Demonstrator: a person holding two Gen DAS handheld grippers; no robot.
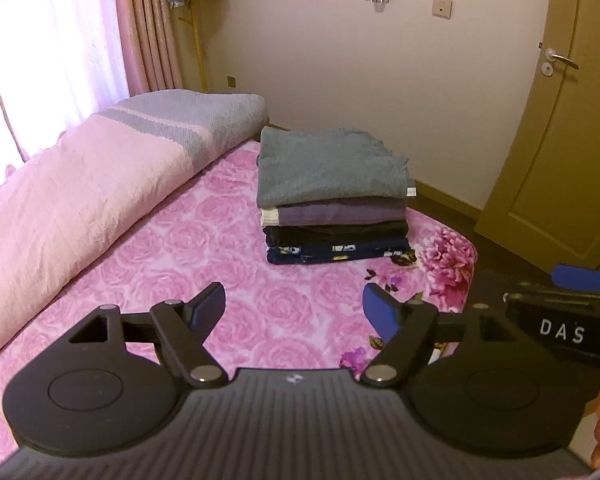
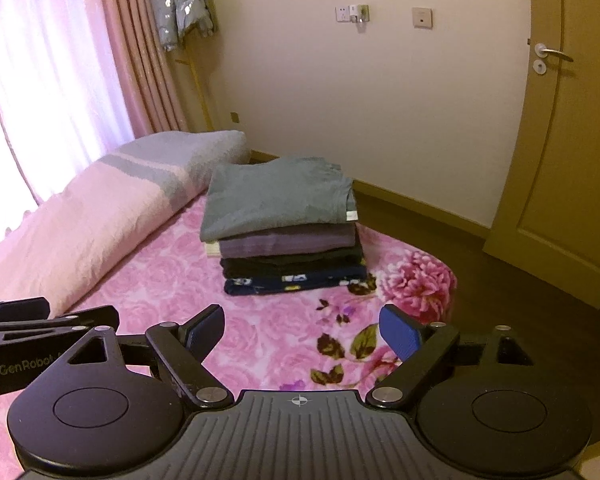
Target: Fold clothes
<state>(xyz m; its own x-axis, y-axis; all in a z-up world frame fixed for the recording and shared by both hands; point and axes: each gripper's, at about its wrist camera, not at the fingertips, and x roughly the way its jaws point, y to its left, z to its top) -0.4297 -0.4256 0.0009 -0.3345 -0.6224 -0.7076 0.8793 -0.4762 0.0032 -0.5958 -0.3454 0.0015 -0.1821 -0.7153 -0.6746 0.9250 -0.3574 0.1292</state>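
A stack of folded clothes [image 1: 332, 196] sits on the pink floral bed [image 1: 228, 248], with a grey-green top on it, then purple, black and dark floral pieces. It also shows in the right wrist view [image 2: 284, 220]. My left gripper [image 1: 294, 308] is open and empty, held above the bed in front of the stack. My right gripper [image 2: 302, 330] is open and empty, also short of the stack. The right gripper's body shows at the right edge of the left wrist view [image 1: 564, 320]; the left gripper's body shows at the left of the right wrist view [image 2: 28, 340].
A rolled pink and grey quilt [image 1: 100, 184] lies along the bed's left side by the curtain [image 1: 148, 28]. A door [image 1: 568, 120] stands at the right. A jacket [image 2: 180, 4] hangs on a stand in the corner. Dark floor [image 2: 520, 300] lies past the bed's right edge.
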